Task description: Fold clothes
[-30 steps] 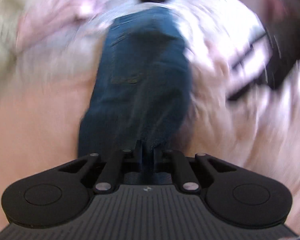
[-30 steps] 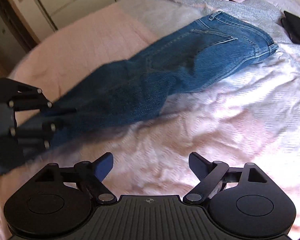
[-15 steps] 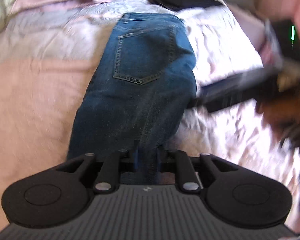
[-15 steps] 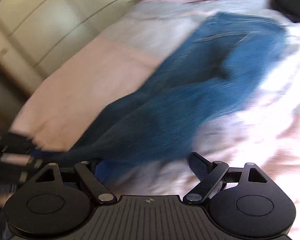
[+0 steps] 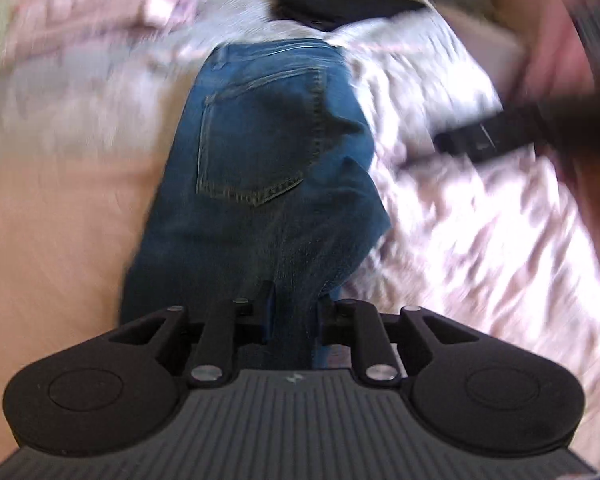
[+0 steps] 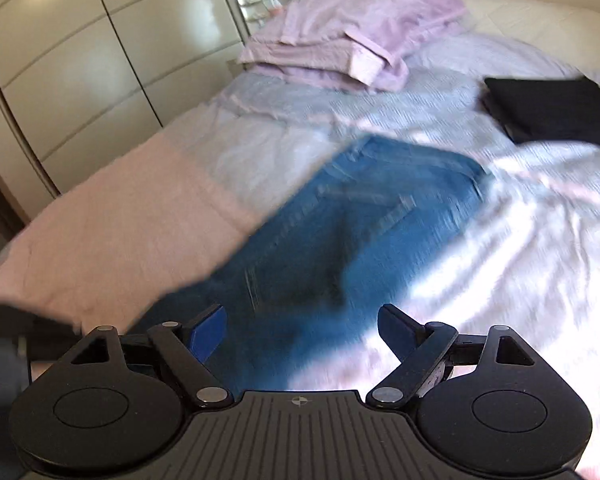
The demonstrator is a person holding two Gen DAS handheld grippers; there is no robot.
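Blue jeans (image 5: pixel 260 168) stretched lengthwise across the bed (image 6: pixel 520 264), waistband at the far end, one back pocket (image 5: pixel 256 140) facing up with tan stitching. Near end of the denim pinched between the drawn-in fingers of the left gripper (image 5: pixel 291 312), cloth bunched and running straight back into the claw. Right gripper (image 6: pixel 302 330) spread wide with nothing between its blue-padded fingers (image 6: pixel 208 330), hovering above the lower part of the jeans (image 6: pixel 352 232) where denim meets the pale crumpled bedspread. Same gripper seen from the left wrist camera as a dark blur at the right edge (image 5: pixel 500 140), too smeared to read in detail.

Folded black garment (image 6: pixel 552 110) lying near the head of the bed, right of the waistband and well apart from it. Pile of lilac bedding (image 6: pixel 356 44) heaped at the far end, beside a cream wardrobe (image 6: pixel 84 60) with panelled doors. Pink coverlet (image 6: pixel 116 224) over the left part of the mattress, touching the jeans along their left edge.

No brand tag, label or legible writing made out on the denim or the grippers; motion blur over much of both views.
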